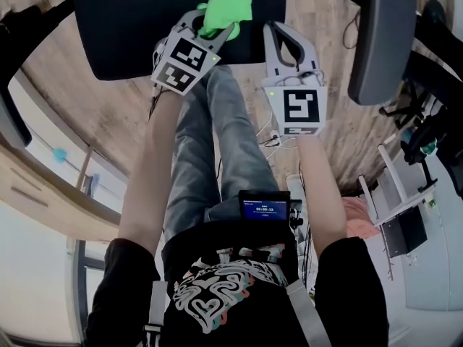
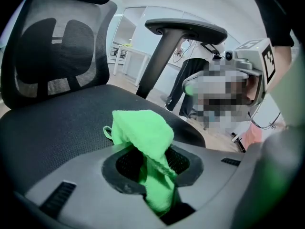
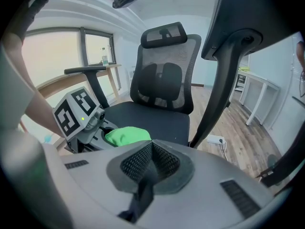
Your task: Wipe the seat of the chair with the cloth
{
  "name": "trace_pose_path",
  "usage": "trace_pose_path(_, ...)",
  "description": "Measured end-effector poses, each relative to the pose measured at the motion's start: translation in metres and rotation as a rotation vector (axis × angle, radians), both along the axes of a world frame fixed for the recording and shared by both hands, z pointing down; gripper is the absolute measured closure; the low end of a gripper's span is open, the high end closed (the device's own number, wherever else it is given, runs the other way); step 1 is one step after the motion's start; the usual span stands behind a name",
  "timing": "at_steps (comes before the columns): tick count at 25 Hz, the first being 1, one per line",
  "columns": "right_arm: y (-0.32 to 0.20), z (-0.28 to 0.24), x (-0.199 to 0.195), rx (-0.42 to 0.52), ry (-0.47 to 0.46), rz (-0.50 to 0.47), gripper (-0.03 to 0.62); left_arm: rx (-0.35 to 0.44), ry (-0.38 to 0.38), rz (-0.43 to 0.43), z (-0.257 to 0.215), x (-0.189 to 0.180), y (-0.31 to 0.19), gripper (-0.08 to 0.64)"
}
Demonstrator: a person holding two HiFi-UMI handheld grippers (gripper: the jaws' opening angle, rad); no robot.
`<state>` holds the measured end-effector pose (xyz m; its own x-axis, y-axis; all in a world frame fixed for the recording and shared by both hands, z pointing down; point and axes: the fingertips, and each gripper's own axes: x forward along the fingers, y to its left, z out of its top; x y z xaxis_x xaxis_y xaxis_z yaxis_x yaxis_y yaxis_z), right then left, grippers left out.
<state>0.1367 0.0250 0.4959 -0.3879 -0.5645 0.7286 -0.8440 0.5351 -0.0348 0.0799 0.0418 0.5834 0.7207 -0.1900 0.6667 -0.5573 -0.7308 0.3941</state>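
You had the cloth (image 1: 228, 4) pinched in your left gripper (image 1: 217, 29), jaws closed on its lower fold so that a loose bunch stood out past the tips. That bunch gave you a soft wad to press down, so the hard jaws need not meet the seat. It hung at the front edge of the seat (image 1: 145, 27), toward the right front corner. Whether it already touched the fabric could not be told from any view.

From the left gripper view the cloth (image 2: 143, 132) faced across the seat (image 2: 62, 128) toward the backrest (image 2: 52, 56). That looked like a start at the near edge with the whole surface lying ahead of the wad, so the wiping seemed barely begun, if at all.

Your right gripper (image 1: 278, 33) was held just beside the left, off the seat's front edge and over the floor (image 1: 318, 56), with the armrest (image 1: 380, 35) on its far side. Its jaws were pressed together with nothing between them. It appeared to be parked clear of the wiping path, since one cloth needs only one holder.

A light downward press before sweeping would probably serve, because a wad held by one fold could drag or roll.
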Motion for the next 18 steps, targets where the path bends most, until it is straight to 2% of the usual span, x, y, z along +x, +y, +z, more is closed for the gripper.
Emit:
trace_pose_path(4,0.003,0.0,0.001,0.035,0.005,-0.009,0.589,-0.027,0.023,-0.018,0.002,-0.002,0.003,0.453)
trace_pose_path(8,0.003,-0.002,0.005,0.042,0.017,-0.009,0.589,-0.073,0.115,-0.111,-0.002,-0.013,-0.002,0.453)
trace_pose_path(10,0.004,-0.005,0.006,0.033,0.021,-0.014,0.589,-0.039,0.12,-0.101,-0.012,-0.02,-0.001,0.453)
trace_pose_path(13,0.001,-0.011,0.001,0.061,0.008,-0.037,0.589,0.036,0.089,-0.06,-0.028,-0.038,0.001,0.453)
trace_pose_path(18,-0.007,-0.023,-0.01,0.055,0.04,-0.081,0.589,0.093,0.08,-0.195,-0.053,-0.075,-0.011,0.453)
